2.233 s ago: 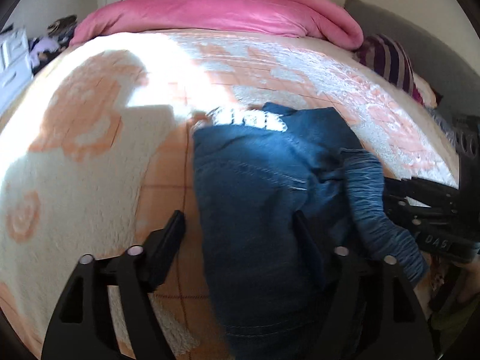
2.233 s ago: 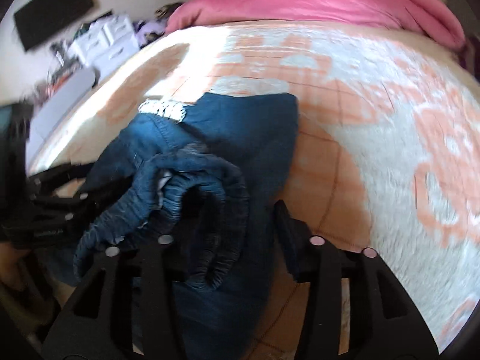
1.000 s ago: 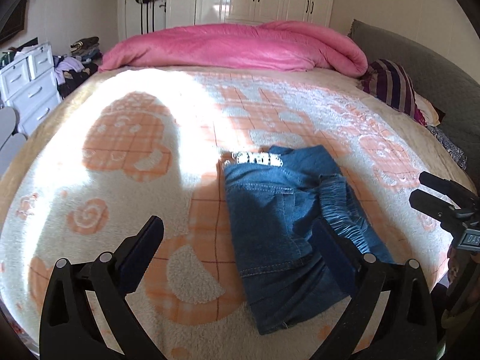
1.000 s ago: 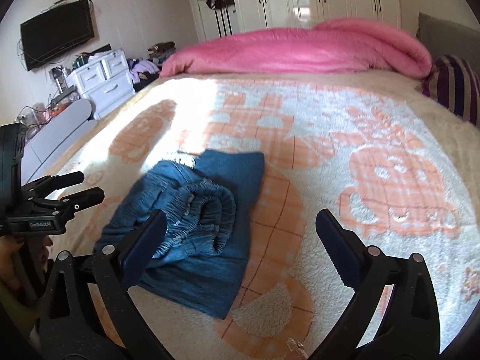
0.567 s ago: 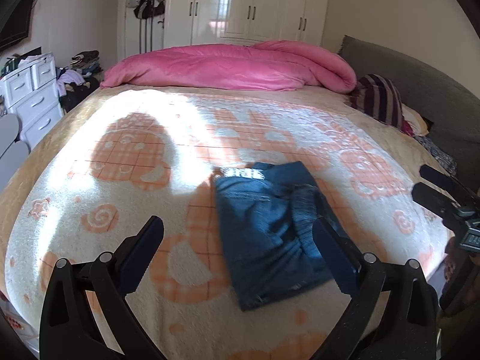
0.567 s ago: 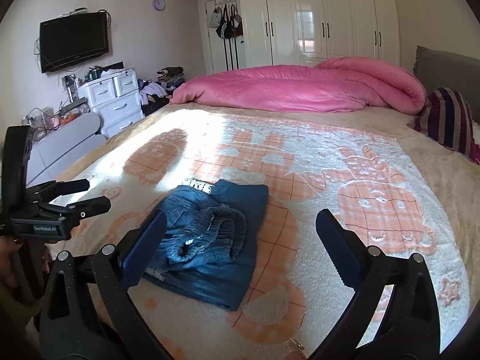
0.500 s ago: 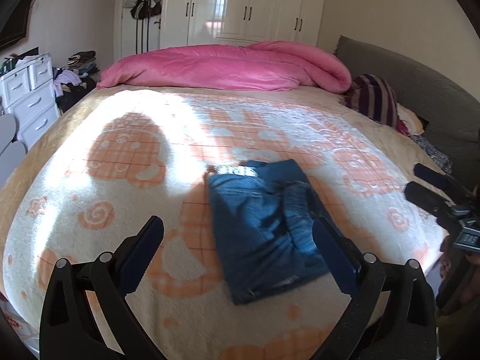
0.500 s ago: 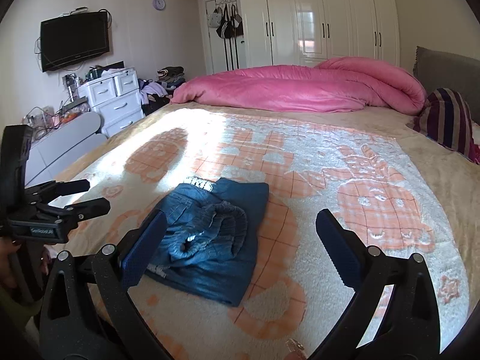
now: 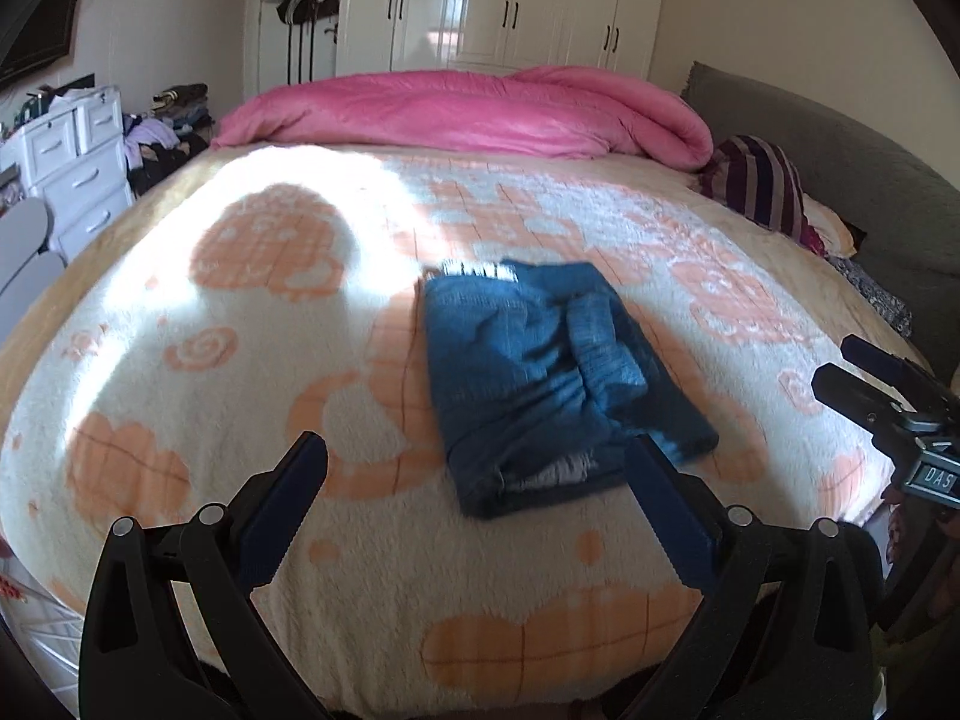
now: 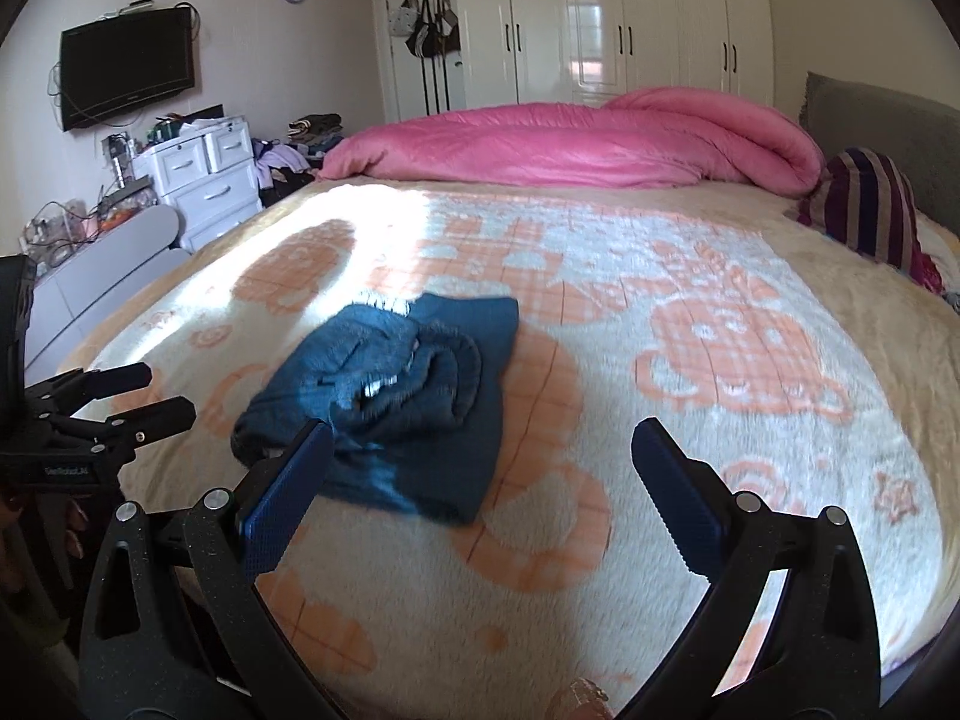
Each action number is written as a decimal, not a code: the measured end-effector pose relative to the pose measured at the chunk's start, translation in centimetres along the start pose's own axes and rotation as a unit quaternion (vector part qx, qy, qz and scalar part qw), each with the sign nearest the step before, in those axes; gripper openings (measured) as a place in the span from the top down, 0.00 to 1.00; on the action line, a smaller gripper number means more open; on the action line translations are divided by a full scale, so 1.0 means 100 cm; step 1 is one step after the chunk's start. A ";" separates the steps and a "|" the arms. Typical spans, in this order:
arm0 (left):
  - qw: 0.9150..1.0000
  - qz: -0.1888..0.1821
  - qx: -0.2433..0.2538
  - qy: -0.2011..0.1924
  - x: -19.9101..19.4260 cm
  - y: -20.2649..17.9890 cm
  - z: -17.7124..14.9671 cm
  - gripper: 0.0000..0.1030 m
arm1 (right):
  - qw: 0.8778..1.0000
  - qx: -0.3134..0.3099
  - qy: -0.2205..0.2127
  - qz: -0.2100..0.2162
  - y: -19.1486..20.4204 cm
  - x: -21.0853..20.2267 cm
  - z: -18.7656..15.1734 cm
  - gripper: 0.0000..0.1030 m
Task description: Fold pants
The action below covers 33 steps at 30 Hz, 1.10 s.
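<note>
The blue denim pants [image 9: 540, 372] lie folded into a compact bundle on the bed blanket [image 9: 240, 360], with the elastic waistband piled on top; the same pants [image 10: 408, 402] show in the right wrist view. My left gripper [image 9: 480, 498] is open, held back from the near edge of the bundle with nothing between its fingers. My right gripper [image 10: 480, 480] is open too, hovering above the blanket to the right of the pants and clear of them. Each gripper appears at the edge of the other's view: the right gripper [image 9: 882, 384], the left gripper [image 10: 114, 396].
A rolled pink duvet [image 9: 468, 114] lies across the far end of the bed. A striped pillow [image 10: 864, 210] rests by the grey headboard [image 9: 840, 168] on the right. White drawers [image 10: 204, 180], a wall TV [image 10: 126, 72] and wardrobes [image 10: 600, 24] stand beyond.
Both grippers let go of the pants and drew back and upward from the bed. The folded pants now lie alone on the blanket, farther from both cameras.
</note>
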<state>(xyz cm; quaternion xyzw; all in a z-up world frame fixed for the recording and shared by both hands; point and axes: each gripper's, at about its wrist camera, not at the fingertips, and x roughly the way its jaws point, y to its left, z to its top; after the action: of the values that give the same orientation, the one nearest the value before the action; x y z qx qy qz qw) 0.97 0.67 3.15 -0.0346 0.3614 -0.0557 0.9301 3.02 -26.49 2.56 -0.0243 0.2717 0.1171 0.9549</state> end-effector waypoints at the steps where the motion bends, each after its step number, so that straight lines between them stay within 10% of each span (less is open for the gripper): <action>1: 1.000 -0.001 -0.001 0.006 0.002 0.000 -0.003 0.04 | 1.000 0.004 0.006 0.001 0.000 0.002 -0.004 0.09; 11: 0.999 -0.003 -0.023 0.047 0.022 0.006 -0.020 0.04 | 0.996 0.031 0.084 -0.014 -0.004 0.033 -0.046 0.09; 33: 0.998 -0.009 -0.025 0.053 0.025 0.006 -0.021 0.04 | 0.996 0.021 0.084 -0.014 -0.002 0.034 -0.041 0.09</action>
<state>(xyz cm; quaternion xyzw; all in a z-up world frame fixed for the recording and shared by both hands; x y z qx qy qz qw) 1.49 0.92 -0.12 -0.0583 0.4115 -0.0570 0.9077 3.75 -26.40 -2.74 -0.0174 0.3529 0.0955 0.9306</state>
